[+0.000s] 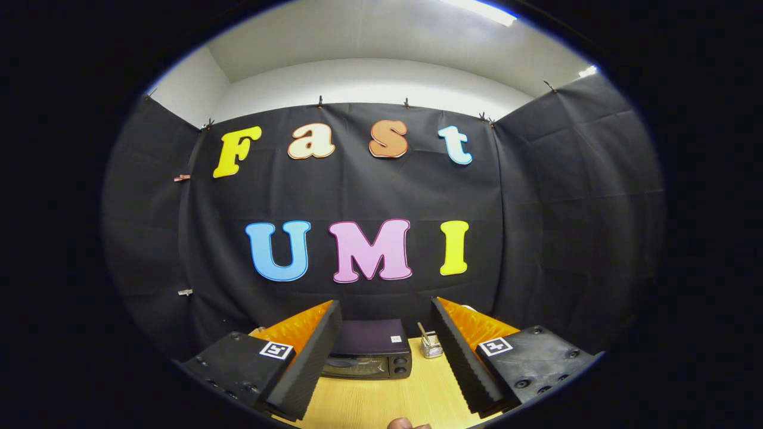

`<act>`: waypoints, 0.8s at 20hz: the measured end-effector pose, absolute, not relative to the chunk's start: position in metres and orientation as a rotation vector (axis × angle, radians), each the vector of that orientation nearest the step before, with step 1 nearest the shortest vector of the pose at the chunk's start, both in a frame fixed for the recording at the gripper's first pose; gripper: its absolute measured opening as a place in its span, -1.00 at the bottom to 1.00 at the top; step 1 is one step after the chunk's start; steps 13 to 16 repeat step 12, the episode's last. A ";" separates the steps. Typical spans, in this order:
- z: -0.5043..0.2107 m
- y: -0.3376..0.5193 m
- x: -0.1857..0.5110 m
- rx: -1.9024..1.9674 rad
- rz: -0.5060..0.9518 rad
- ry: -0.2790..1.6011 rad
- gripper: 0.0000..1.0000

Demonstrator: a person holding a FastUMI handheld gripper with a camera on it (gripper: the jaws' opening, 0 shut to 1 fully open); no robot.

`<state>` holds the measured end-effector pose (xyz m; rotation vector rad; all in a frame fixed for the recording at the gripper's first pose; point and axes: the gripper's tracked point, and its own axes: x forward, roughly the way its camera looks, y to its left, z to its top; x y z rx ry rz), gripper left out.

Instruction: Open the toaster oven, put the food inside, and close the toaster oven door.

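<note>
A dark toaster oven (371, 355) stands on the wooden table (381, 402) beyond my fingers, its glass door shut and its knobs on the right side. My gripper (386, 325) is held high above the table and is open, with a wide gap and nothing between the fingers. The left finger (310, 363) covers part of the oven's left side. A small rounded tan thing (407, 424) peeks in at the near edge of the table; I cannot tell what it is.
A small clear holder with a stick in it (430, 345) stands on the table just right of the oven. The black cloth wall closes the booth behind and on both sides. Bare wood lies in front of the oven.
</note>
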<state>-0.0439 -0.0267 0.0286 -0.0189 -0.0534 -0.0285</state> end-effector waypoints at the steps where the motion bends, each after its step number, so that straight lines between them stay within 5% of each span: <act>1: 0.030 -0.025 -0.043 -0.020 -0.027 -0.055 0.94; 16: 0.025 -0.016 -0.038 -0.003 -0.018 -0.042 0.94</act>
